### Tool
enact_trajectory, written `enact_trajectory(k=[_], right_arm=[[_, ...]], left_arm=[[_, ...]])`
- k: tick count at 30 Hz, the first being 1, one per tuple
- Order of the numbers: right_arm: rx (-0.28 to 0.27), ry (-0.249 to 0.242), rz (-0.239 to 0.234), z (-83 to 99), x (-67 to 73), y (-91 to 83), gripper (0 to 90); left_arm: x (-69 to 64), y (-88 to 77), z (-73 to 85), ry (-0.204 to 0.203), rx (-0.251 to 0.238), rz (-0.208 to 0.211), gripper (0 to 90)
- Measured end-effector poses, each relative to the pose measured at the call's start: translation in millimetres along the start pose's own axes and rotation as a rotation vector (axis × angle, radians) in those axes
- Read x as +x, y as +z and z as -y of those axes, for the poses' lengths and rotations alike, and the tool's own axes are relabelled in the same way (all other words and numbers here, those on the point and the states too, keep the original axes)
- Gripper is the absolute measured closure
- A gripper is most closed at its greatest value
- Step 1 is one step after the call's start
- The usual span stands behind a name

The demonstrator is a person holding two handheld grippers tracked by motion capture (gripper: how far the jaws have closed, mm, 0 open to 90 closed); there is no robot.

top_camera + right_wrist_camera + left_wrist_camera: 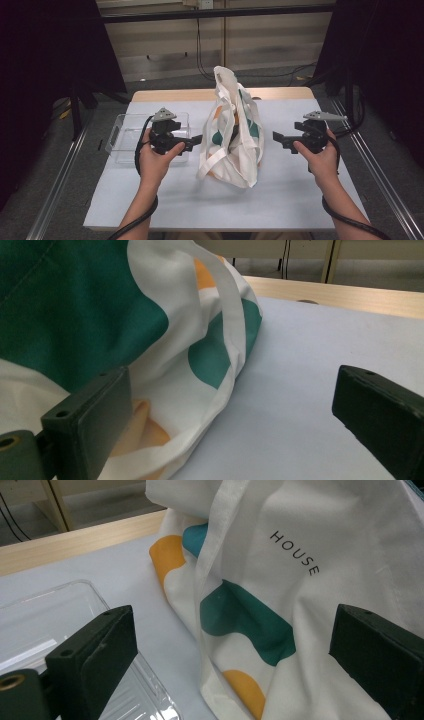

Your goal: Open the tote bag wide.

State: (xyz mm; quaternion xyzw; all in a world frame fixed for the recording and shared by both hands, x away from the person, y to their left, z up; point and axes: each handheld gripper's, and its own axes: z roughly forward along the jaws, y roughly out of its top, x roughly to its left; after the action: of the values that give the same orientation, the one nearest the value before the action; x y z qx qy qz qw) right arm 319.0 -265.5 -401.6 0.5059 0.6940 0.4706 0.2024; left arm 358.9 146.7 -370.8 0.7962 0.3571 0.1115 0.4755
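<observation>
A white cloth tote bag (232,135) with green and orange shapes stands slumped in the middle of the table, its handles (223,80) raised. The left gripper view shows its side (300,580) printed HOUSE, and the right gripper view shows its other side (150,340) with a drooping handle (227,310). My left gripper (199,140) is open, its jaws pointing right and nearly touching the bag's left side. On the bag's right, a short gap away, my right gripper (276,137) is open and points left. Neither holds anything.
An empty clear plastic tray (125,142) lies on the pale blue mat (280,195) under my left hand; its corner (60,605) lies near the bag. The wooden table edge (175,95) runs along the back. Metal rails (372,170) flank the table.
</observation>
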Motion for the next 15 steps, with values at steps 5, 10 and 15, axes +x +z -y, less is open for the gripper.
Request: enact_trajectory(k=[5, 10, 15], right_arm=[[-0.014, -0.002, 0.006, -11.9, 2.5, 0.5, 2.7], [-0.019, -0.010, 0.012, -20.5, 4.3, -0.1, 2.9], [-0.034, -0.014, 0.021, -30.4, 6.5, -0.4, 3.5]], left_arm=[[-4.4, 5.2, -10.0, 0.002, -0.021, 0.023, 4.7], [-7.4, 5.3, -18.3, 0.021, -0.035, 0.026, 6.6], [-11.5, 6.6, -25.9, 0.040, -0.043, 0.039, 12.4]])
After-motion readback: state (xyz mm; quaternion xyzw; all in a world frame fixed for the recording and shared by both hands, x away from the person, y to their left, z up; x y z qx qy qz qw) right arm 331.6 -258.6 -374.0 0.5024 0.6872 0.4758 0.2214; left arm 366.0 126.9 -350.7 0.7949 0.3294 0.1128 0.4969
